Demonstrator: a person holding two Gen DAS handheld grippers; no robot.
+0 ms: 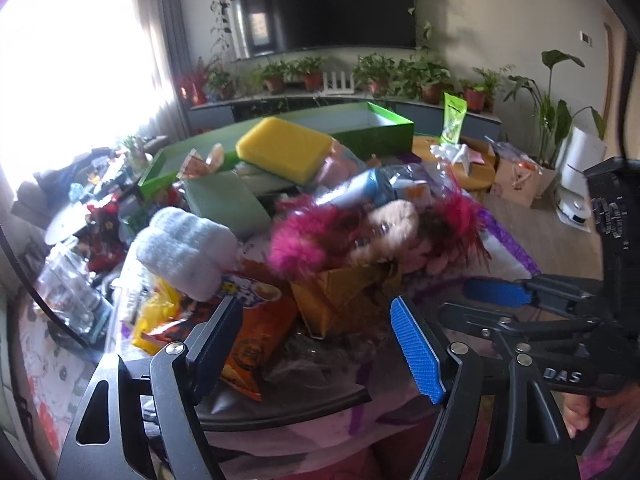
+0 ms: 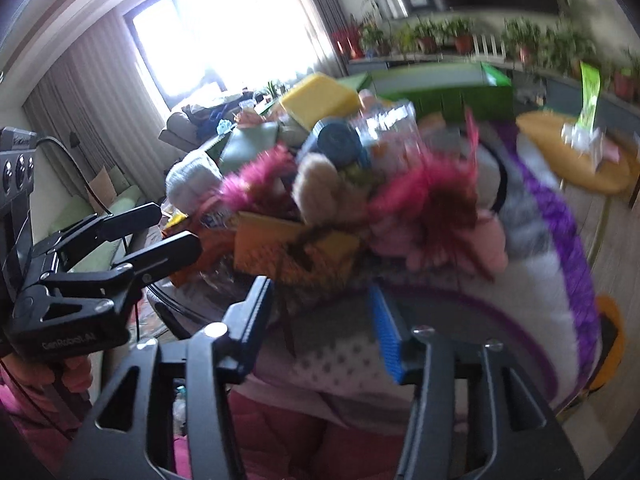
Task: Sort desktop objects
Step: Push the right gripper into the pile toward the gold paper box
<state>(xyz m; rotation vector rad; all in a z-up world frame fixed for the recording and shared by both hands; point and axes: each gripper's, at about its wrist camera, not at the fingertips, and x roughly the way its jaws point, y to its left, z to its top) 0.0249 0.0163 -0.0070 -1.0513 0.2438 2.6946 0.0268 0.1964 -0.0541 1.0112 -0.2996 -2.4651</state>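
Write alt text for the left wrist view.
The left gripper, fingers apart and empty, faces a cluttered pile: a yellow sponge on top, a white rolled towel, pink fluffy toys and an orange snack bag. The right gripper enters from the right, also open.

"DAS" on right hand-held gripper (image 1: 496,300)

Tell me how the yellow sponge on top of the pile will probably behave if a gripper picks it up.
The yellow sponge looks like a thick foam block, so it is probably light and would squash between the fingers. It lies tilted on other clutter, so a push may slide it off. Its matte surface should not be slippery.
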